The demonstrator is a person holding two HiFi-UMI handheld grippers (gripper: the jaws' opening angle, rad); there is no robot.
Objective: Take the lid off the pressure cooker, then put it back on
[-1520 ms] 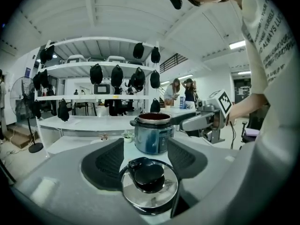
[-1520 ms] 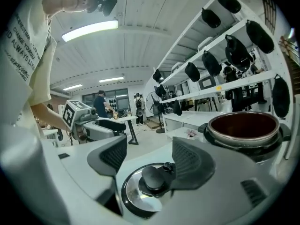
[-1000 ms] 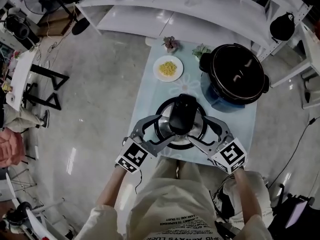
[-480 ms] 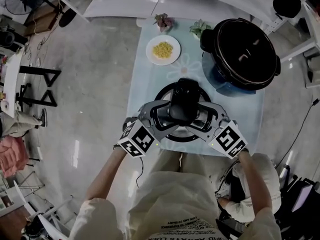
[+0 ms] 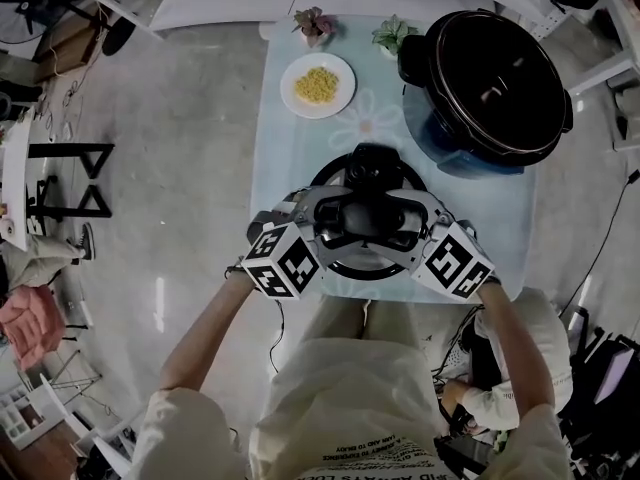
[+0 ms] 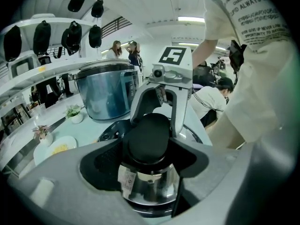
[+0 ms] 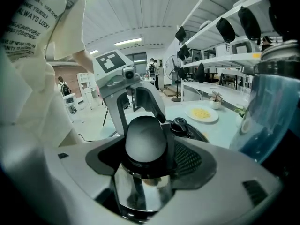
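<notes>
The pressure cooker lid (image 5: 362,266), steel with a black knob handle (image 5: 367,206), lies on the pale blue table (image 5: 290,158) right in front of me. My left gripper (image 5: 335,218) comes in from the left and my right gripper (image 5: 402,220) from the right. Both are shut on the knob from opposite sides. In the left gripper view the black knob (image 6: 149,137) fills the space between the jaws, with the right gripper (image 6: 161,97) just behind it. The right gripper view shows the same knob (image 7: 145,137) held tight. The open cooker pot (image 5: 490,68) stands at the back right.
A white plate (image 5: 291,95) of yellow food sits at the table's back left. Two small potted plants (image 5: 312,22) (image 5: 390,35) stand along the far edge. White shelving runs behind the table. The person's body is close against the near edge.
Both grippers have moved inward from either side of the lid and shut on its knob. The head camera has shifted, so the table appears lower and nearer.
</notes>
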